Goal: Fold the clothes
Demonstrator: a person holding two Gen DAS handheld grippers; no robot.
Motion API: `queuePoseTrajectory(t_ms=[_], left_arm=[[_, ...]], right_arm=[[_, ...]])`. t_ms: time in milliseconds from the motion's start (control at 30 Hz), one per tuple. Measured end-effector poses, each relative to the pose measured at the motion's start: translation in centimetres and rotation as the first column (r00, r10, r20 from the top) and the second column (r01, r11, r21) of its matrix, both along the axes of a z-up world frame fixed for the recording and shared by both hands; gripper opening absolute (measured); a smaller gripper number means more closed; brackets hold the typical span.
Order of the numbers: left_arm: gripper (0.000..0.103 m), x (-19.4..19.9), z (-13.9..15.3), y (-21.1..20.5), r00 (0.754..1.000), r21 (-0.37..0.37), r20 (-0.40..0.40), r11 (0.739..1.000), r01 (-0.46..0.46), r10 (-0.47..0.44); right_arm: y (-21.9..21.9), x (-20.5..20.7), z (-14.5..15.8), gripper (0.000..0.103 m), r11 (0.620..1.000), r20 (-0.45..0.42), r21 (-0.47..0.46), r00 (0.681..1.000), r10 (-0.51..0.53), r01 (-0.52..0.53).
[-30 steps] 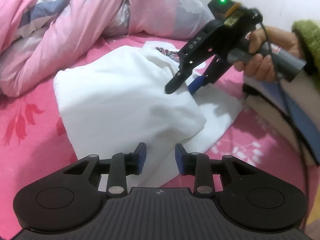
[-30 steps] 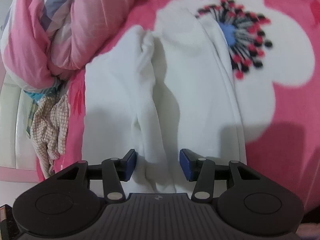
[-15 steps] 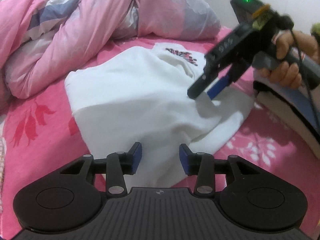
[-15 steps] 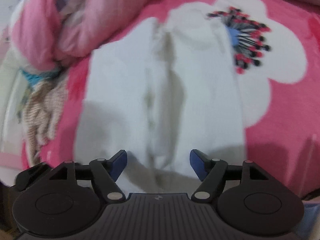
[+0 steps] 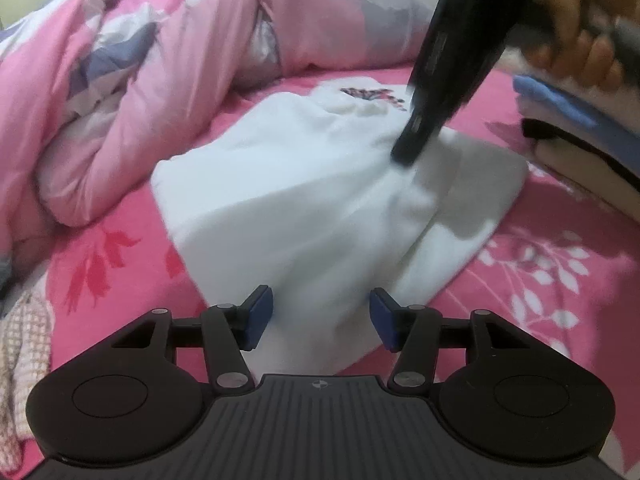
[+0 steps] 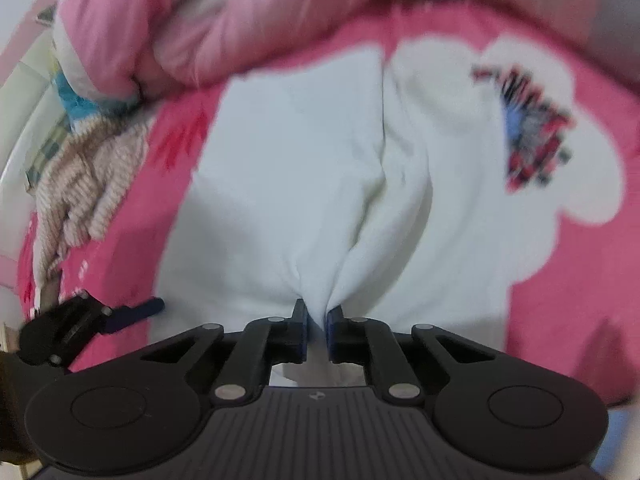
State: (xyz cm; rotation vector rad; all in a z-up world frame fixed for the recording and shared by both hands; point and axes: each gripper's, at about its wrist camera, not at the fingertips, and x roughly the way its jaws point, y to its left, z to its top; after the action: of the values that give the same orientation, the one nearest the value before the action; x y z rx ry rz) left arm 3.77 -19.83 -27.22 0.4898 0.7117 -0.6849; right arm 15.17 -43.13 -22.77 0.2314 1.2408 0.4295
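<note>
Our right gripper (image 6: 317, 322) was open 0.5 s ago; it's now pinched on a ridge of the white top (image 5: 304, 184), which lies on the pink bed (image 5: 540, 264), so we judge a fold w/ a lift next. Left gripper (image 5: 321, 312) hovers apart over the near hem, right one angled down from above.

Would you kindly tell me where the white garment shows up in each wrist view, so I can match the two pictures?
Left wrist: the white garment fills the centre, with the right gripper pinching its far side.
Right wrist: the white garment fills the centre, bunched between the closed fingers.
Shared landmark: the sheet's flower print.
</note>
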Motion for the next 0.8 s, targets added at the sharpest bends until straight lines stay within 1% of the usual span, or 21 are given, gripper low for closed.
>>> queuePoseTrajectory(t_ms=[67,133,200,233,267,300,333,400,433,500,533,600,633,667,700,767,800], left_arm=[[0.054,0.1,0.0,0.2,1.000,-0.008,-0.021,1.000,-0.012,0.011],[0.054,0.4,-0.1,0.6,0.996,-0.036,-0.080,0.999,-0.038,0.035],[0.054,1.1,0.2,1.6,0.980,-0.098,-0.186,0.991,-0.089,0.070],[0.054,1.7,0.4,2.5,0.962,-0.144,-0.257,0.981,-0.133,0.093],[0.054,2.3,0.6,3.4,0.937,-0.188,-0.331,0.965,-0.183,0.113],[0.055,3.0,0.7,4.5,0.904,-0.234,-0.406,0.940,-0.248,0.137],[0.056,3.7,0.7,5.8,0.865,-0.275,-0.475,0.906,-0.321,0.162],[0.066,5.0,0.2,7.9,0.787,-0.313,-0.574,0.827,-0.466,0.226],[0.066,5.6,-0.3,8.3,0.764,-0.307,-0.597,0.810,-0.499,0.244],[0.067,6.7,-1.4,8.7,0.724,-0.286,-0.633,0.785,-0.549,0.276],[0.067,7.3,-2.2,8.6,0.710,-0.285,-0.649,0.779,-0.559,0.272],[0.067,8.6,-3.9,8.1,0.666,-0.306,-0.713,0.758,-0.576,0.218],[0.067,9.1,-4.8,7.9,0.633,-0.321,-0.752,0.737,-0.594,0.183],[0.067,9.5,-5.6,7.8,0.611,-0.334,-0.777,0.722,-0.606,0.153],[0.067,9.7,-6.3,7.6,0.609,-0.351,-0.782,0.715,-0.605,0.131],[0.067,10.0,-6.8,7.4,0.624,-0.381,-0.775,0.716,-0.585,0.098],[0.067,10.0,-6.9,7.2,0.622,-0.385,-0.778,0.712,-0.587,0.092]], right_arm=[[-1.2,-0.4,1.9,0.008,0.999,0.021,-0.023,0.999,-0.026,0.027],[-2.4,-0.7,2.2,0.008,0.995,0.013,-0.086,0.999,-0.044,0.045],[-3.4,-0.9,1.2,0.008,0.988,-0.032,-0.139,0.997,-0.074,0.068],[-4.0,-1.0,0.8,0.007,0.985,-0.053,-0.154,0.994,-0.091,0.082],[-4.2,-1.0,0.7,0.007,0.983,-0.061,-0.161,0.993,-0.099,0.088],[-4.3,-1.2,1.0,0.007,0.982,-0.052,-0.168,0.994,-0.097,0.087],[-4.4,-1.3,1.3,0.007,0.981,-0.044,-0.175,0.994,-0.096,0.087],[-4.6,-1.4,1.6,0.007,0.977,-0.036,-0.194,0.994,-0.100,0.091],[-4.5,-1.4,1.2,0.007,0.974,-0.046,-0.210,0.994,-0.101,0.090],[-4.5,-1.2,0.2,0.006,0.966,-0.065,-0.244,0.992,-0.105,0.086],[-4.5,-1.1,-0.2,0.006,0.962,-0.075,-0.260,0.992,-0.106,0.084],[-4.2,-1.0,-1.0,0.007,0.955,-0.083,-0.285,0.991,-0.104,0.077],[-4.1,-0.9,-1.3,0.007,0.953,-0.083,-0.295,0.991,-0.101,0.073],[-4.0,-0.9,-1.5,0.007,0.952,-0.082,-0.299,0.991,-0.102,0.074],[-4.1,-1.0,-1.6,0.007,0.951,-0.082,-0.298,0.991,-0.105,0.076],[-4.3,-1.1,-1.7,0.006,0.953,-0.082,-0.293,0.990,-0.112,0.083],[-4.3,-1.1,-1.7,0.007,0.953,-0.083,-0.291,0.990,-0.113,0.085]])
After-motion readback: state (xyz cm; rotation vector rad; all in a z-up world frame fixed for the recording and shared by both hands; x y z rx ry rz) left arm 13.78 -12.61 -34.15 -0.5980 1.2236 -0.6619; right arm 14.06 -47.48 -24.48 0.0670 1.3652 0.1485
